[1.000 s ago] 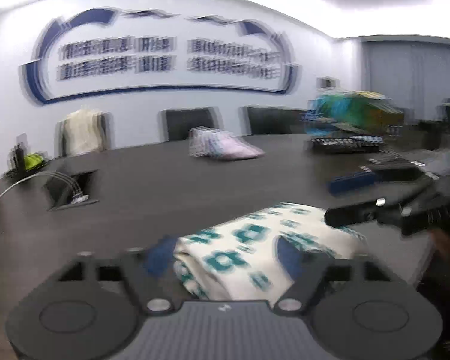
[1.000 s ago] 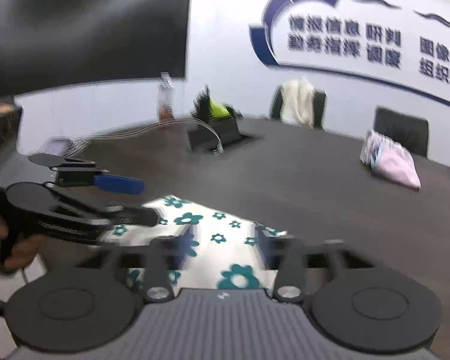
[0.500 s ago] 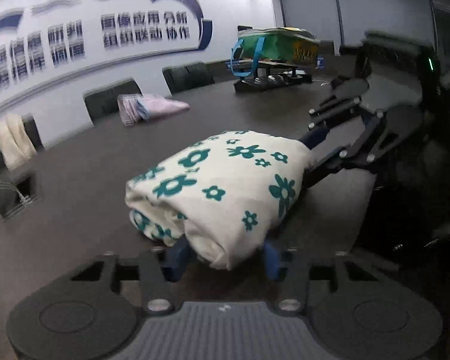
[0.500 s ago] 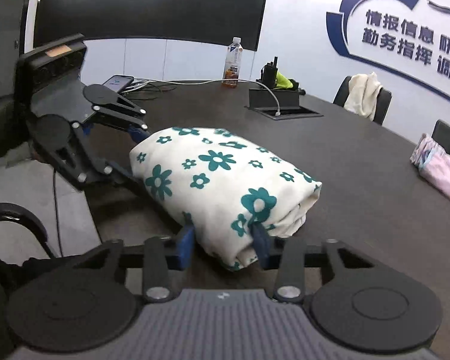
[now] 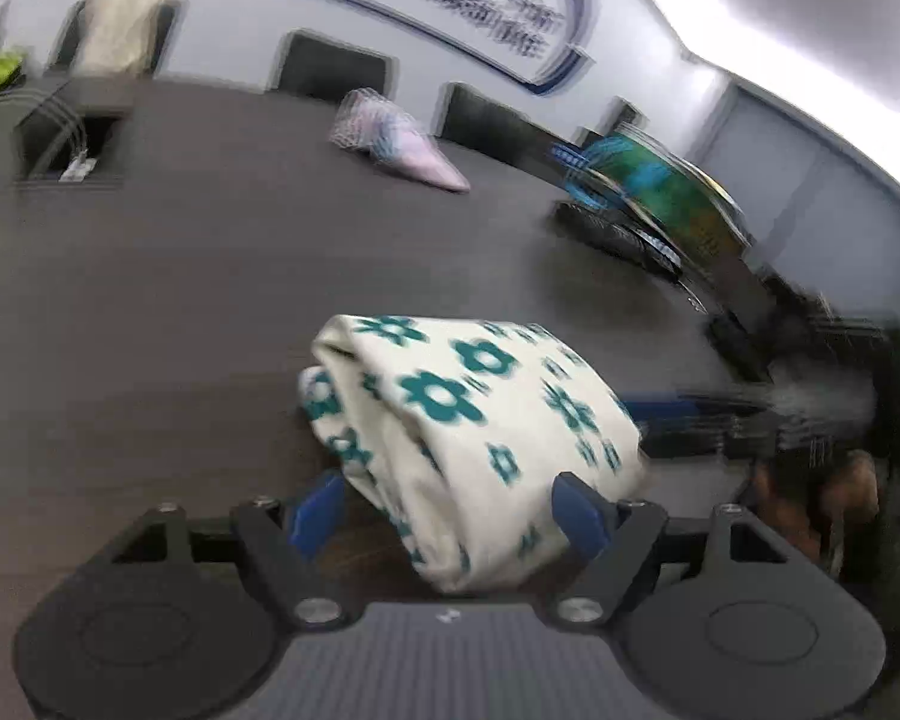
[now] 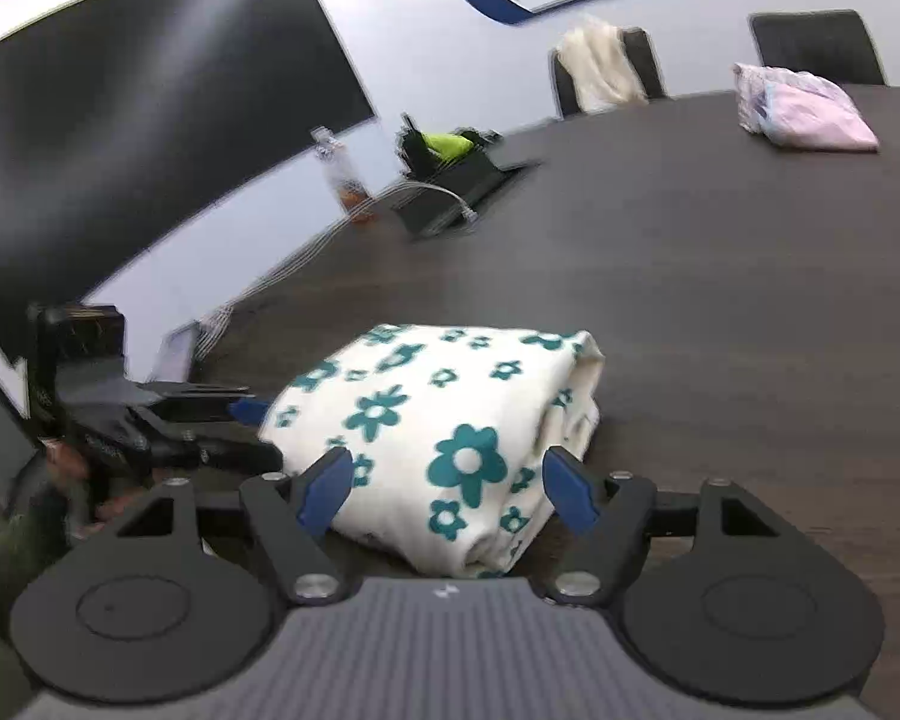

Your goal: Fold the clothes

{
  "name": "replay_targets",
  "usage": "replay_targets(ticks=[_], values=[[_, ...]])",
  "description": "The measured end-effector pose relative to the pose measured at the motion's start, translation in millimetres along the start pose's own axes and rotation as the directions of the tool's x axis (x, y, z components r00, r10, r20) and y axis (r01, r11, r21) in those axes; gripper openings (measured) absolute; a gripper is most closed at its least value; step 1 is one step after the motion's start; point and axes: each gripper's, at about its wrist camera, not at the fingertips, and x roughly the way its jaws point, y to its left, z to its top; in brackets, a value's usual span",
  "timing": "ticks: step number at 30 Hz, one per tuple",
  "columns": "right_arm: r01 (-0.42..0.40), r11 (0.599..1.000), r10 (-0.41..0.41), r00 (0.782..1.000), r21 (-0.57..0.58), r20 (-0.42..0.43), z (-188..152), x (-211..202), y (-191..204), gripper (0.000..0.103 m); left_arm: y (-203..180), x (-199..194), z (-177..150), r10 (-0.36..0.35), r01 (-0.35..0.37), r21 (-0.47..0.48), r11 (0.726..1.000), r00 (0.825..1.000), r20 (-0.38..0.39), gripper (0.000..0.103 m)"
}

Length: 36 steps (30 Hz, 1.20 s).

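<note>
Item: floral garment (image 6: pixel 450 420), white with teal flowers, lying on the dark table (image 6: pixel 720 300) as a compact, rounded bundle of several layers; folding judged essentially complete, with only release, tidying or setting aside remaining. Left gripper (image 5: pixel 450 510): fingers spread, the near end of the bundle lying between the blue pads (image 5: pixel 315 510), no pinch evident. Right gripper (image 6: pixel 444 489): likewise spread, straddling the opposite end of the bundle, pads (image 6: pixel 567 495) just beside the cloth rather than clamped on it. The two grippers face each other across the garment. Also present: a folded pink garment (image 6: pixel 804 114) at the far side of the table, well apart.
</note>
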Motion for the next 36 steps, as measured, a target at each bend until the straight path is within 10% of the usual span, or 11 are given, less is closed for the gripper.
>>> replay_targets(ticks=[3,9,11,16,24,36], values=[[0.002,0.998,-0.005,0.999,-0.059,-0.043,-3,14,13,0.057,-9,5,4,0.023,-0.023,0.015,1.0,1.0,-0.01,0.056],[0.008,0.993,-0.017,0.997,-0.115,-0.081,-2,8,13,0.058,-14,4,0,0.049,-0.048,0.06,0.997,0.999,-0.014,0.067],[-0.005,0.99,-0.008,0.996,-0.141,-0.09,-2,12,15,0.047,-18,12,-1,0.044,-0.043,0.096,0.994,0.999,-0.007,0.044],[0.064,0.989,-0.071,0.996,-0.134,-0.047,23,35,9,0.039,-2,43,40,0.074,-0.072,0.085,0.994,0.997,-0.013,0.037],[0.158,0.974,-0.172,0.982,-0.165,-0.076,132,128,-53,0.037,58,116,165,0.188,-0.189,0.001,0.982,0.974,-0.124,0.034],[0.203,0.976,-0.21,0.974,-0.077,-0.089,276,265,-185,0.036,185,194,286,0.195,-0.194,-0.141,0.971,0.981,-0.012,0.033]])
